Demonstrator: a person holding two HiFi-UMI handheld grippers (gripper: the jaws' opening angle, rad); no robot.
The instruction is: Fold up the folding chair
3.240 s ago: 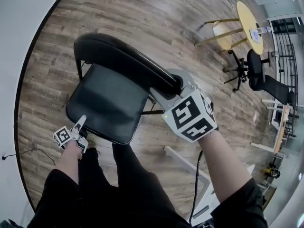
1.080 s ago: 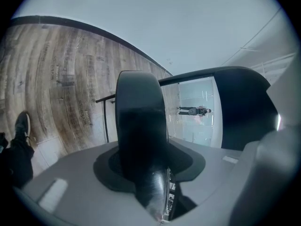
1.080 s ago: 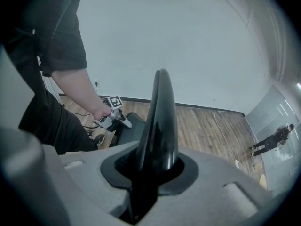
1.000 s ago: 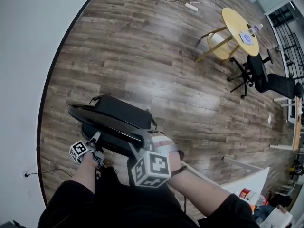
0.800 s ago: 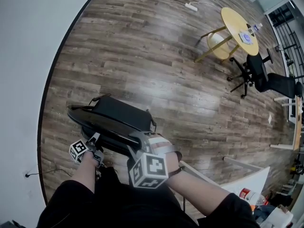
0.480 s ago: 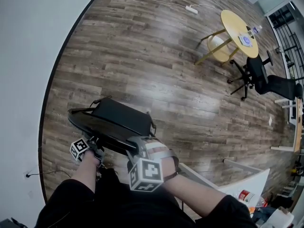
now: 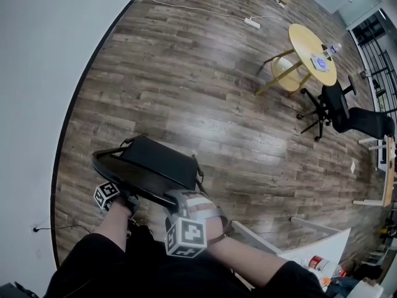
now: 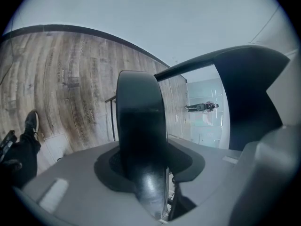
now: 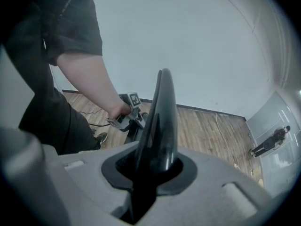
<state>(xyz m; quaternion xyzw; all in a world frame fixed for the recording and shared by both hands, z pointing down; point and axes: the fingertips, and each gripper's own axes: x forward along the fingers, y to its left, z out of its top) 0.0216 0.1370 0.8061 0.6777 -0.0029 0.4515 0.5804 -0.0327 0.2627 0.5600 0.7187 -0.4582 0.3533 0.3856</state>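
The folding chair (image 7: 158,162) is folded flat and held edge-up over the wood floor (image 7: 205,73), directly in front of the person. The left gripper (image 7: 128,198) is clamped on the chair's thick padded edge (image 8: 140,126) at its near left end. The right gripper (image 7: 178,198) is clamped on the chair's thin edge (image 9: 162,119), just beside the left gripper.

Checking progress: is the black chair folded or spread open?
Folded: on the folding chair, seat lies against backrest; left gripper and right gripper grip it.
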